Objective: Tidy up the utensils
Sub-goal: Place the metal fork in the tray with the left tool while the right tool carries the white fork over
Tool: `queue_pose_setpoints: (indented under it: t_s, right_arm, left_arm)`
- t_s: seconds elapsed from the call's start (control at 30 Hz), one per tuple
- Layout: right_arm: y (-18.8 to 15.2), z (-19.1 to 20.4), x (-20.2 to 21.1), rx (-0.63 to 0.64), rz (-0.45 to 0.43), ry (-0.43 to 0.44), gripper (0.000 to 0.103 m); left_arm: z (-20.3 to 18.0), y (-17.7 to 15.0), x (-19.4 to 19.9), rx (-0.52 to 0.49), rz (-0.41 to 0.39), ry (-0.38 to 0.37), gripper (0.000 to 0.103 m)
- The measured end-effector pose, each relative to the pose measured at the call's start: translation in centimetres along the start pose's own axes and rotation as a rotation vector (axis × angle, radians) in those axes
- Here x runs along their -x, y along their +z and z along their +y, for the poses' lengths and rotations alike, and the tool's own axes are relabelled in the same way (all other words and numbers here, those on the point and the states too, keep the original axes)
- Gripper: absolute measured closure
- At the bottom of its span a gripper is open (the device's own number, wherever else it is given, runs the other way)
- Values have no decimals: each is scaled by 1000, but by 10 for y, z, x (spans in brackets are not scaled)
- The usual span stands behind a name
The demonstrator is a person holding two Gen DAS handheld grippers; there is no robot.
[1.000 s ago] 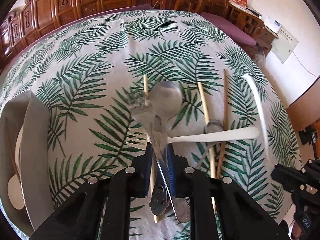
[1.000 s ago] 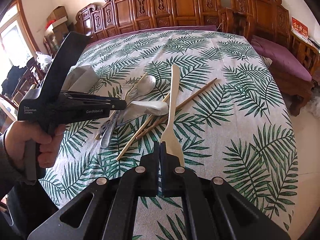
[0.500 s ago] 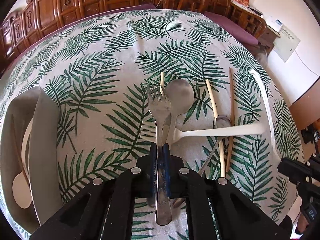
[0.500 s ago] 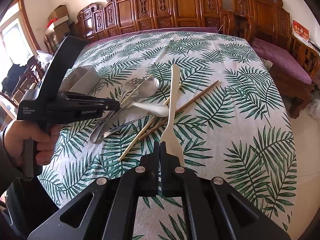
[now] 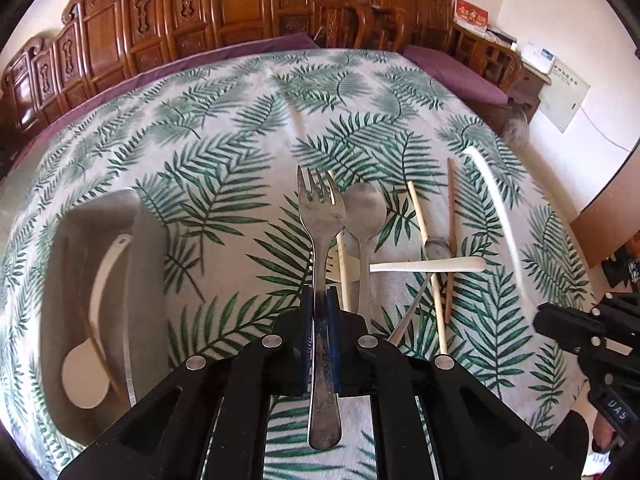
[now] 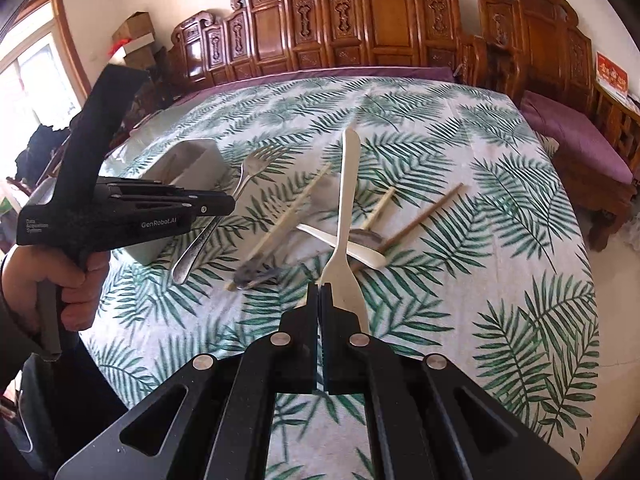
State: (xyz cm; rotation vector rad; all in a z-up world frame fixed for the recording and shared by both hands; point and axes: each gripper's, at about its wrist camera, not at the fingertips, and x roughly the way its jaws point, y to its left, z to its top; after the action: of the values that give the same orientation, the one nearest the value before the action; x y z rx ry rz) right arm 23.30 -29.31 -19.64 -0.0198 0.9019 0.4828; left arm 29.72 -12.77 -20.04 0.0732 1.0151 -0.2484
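We are carrying the tarnished steel fork (image 5: 320, 216), left gripper (image 5: 319, 304) clamped on its handle, the right gripper (image 6: 319, 296) clamped on a cream plastic knife (image 6: 347, 216), next needing the grey organiser tray (image 5: 60, 264) at left.

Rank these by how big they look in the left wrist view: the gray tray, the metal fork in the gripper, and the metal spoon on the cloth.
1. Gray tray, clearly the largest.
2. Metal fork, held in the left gripper; it sits nearest the camera, so it looks bigger than it is.
3. Metal spoon, partly hidden behind the gripper, so fork versus spoon is unsure.

Left tool (image 5: 320, 312) clamped; right tool (image 6: 319, 304) clamped
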Motion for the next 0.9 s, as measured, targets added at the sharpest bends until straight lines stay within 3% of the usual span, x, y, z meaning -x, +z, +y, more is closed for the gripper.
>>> queue_pose_setpoints:
  t_s: [0.47,0.9]
  right_arm:
    - [43,66,-16,77,-30,44,101]
    - [75,129,-37,104,-75,132,101]
  left_arm:
    - [43,0,59,0,-83,-24,97]
    - [134,-8,73,61,-120,2,97]
